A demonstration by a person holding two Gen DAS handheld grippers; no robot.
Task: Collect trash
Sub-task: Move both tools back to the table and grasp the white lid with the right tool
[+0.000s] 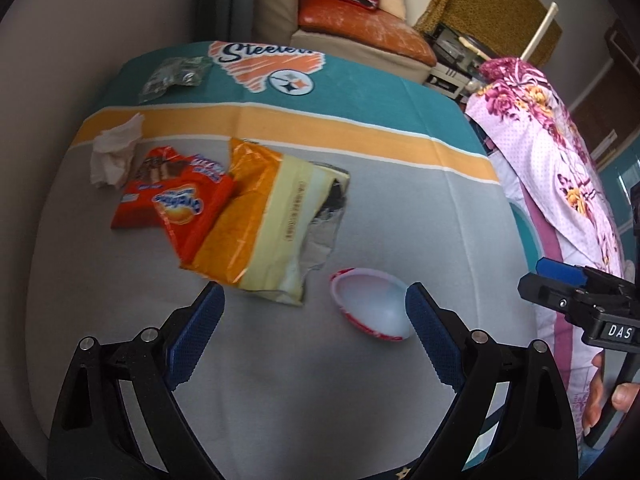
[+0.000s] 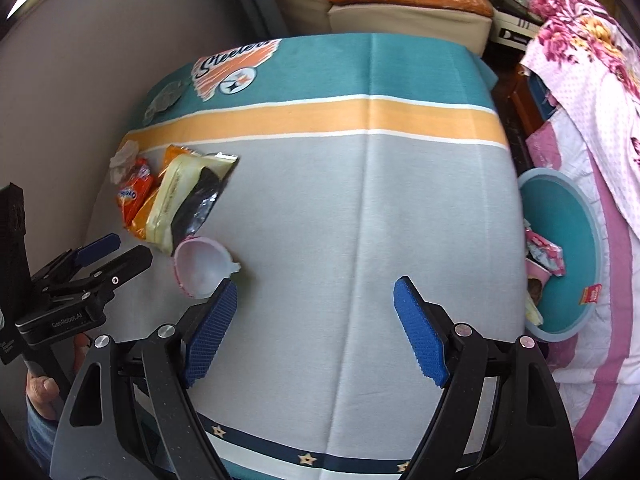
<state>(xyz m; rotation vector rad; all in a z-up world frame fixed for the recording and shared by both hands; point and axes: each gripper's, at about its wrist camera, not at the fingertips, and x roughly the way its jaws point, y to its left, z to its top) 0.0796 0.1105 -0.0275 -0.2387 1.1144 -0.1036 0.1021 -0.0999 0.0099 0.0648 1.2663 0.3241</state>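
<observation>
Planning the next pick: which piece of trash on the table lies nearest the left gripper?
The white half-shell cup, right beside the left gripper; the wrappers lie farther off.

The left gripper (image 1: pixel 314 308) is held with its jaws spread wide, nothing gripped between the blue pads (image 1: pixel 196 336). The right gripper (image 2: pixel 314 300) is likewise held wide apart and empty, blue pads (image 2: pixel 420 336) exposed.
</observation>
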